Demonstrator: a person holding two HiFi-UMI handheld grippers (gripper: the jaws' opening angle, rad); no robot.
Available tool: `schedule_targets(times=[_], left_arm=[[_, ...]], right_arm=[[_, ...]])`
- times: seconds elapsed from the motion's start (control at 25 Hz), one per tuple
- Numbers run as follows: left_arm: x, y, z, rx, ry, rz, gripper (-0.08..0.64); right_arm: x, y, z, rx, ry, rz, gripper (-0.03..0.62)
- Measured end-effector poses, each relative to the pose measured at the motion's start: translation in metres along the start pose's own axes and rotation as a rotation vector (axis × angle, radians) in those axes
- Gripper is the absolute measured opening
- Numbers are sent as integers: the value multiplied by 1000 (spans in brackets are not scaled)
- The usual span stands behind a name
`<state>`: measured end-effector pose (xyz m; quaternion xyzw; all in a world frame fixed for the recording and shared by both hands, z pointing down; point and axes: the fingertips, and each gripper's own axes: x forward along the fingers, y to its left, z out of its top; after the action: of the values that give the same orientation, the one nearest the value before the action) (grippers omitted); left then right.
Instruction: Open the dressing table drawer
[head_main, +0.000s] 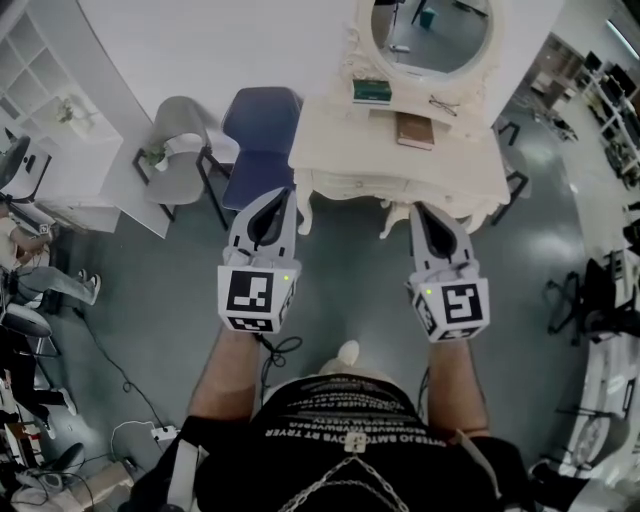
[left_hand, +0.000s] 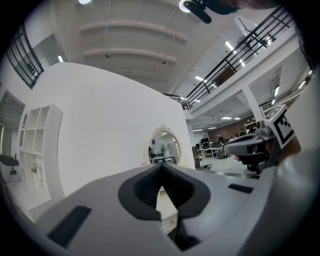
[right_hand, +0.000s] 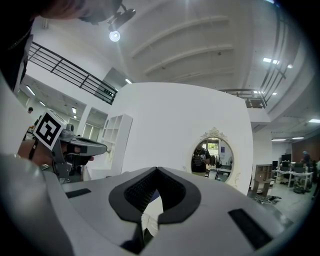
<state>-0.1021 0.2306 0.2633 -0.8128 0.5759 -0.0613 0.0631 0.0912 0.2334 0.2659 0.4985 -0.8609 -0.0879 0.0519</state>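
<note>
The person stands facing a cream, carved dressing table (head_main: 345, 140) set against the white wall, with an oval mirror (head_main: 430, 30) in an ornate frame above it. Its drawer (head_main: 352, 184) is in the front panel under the worktop and looks shut, flush with the frame. On the worktop lie a dark green book (head_main: 372, 90), a brown book (head_main: 415, 130) and a pair of glasses (head_main: 445, 103).

Both arms are stretched forward and level. The left tool (head_main: 284, 192) (left_hand: 161, 167) has its grey jaws closed together with nothing between them. Its tip is near the table's left front corner but clear of it. The right tool (head_main: 420, 207) (right_hand: 156, 170) is likewise pressed closed and empty, its tip just short of the table's front legs.

A dark blue chair (head_main: 262, 140) stands just left of the table, and a pale grey chair (head_main: 180, 135) stands beside that.
</note>
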Motion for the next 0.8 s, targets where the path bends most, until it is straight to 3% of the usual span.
schedule_targets(times=[0.56,0.8], left_arm=[[55,-14,8,-64,-34,48,3],[61,-13,8,9,-5,38,3]], right_arm=[[35,-55,-16,9,-1,57,3],[46,-54,-14,44,-4,75,3]])
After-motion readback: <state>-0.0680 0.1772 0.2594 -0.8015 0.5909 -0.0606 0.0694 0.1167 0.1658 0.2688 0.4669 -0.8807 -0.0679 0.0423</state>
